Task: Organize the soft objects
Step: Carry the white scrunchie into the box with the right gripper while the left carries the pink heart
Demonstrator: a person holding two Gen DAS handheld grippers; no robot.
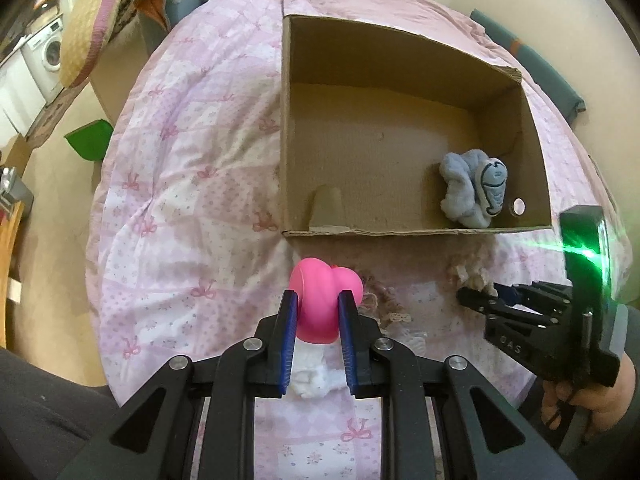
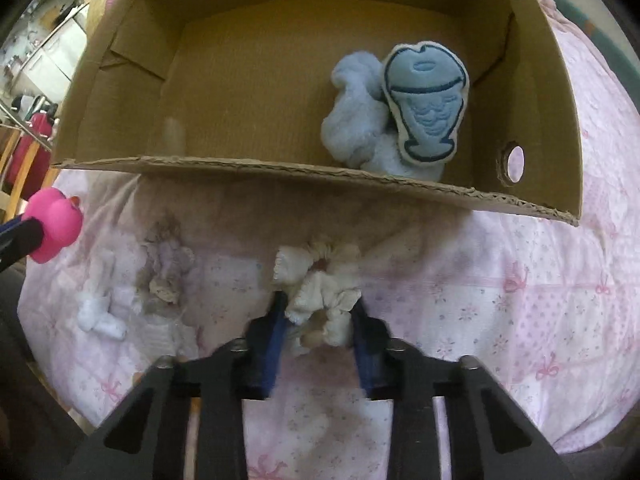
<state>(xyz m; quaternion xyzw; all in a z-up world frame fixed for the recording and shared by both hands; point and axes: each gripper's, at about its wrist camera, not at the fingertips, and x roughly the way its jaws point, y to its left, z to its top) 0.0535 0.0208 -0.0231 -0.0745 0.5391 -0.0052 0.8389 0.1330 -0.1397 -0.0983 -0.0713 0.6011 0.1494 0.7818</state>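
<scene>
My left gripper [image 1: 318, 300] is shut on a pink soft toy [image 1: 324, 300] and holds it above the pink quilt, just in front of the open cardboard box [image 1: 288, 120]. The toy also shows at the left edge of the right wrist view [image 2: 54, 224]. My right gripper [image 2: 320, 304] has its fingers around a cream scrunchie [image 2: 320, 280] lying on the quilt before the box's near wall [image 2: 280, 170]. Inside the box lie a light blue cloth [image 2: 352, 112] and a blue fish-shaped pad [image 2: 426, 100]; they show in the left wrist view too [image 1: 476, 188].
On the quilt [image 1: 180, 184] left of the scrunchie lie a small white plush [image 2: 100, 304] and a grey-beige scrunchie [image 2: 166, 272]. A teal cushion [image 1: 532, 64] lies behind the box. A straw hat [image 1: 90, 12] and a washing machine [image 1: 46, 52] are off to the left.
</scene>
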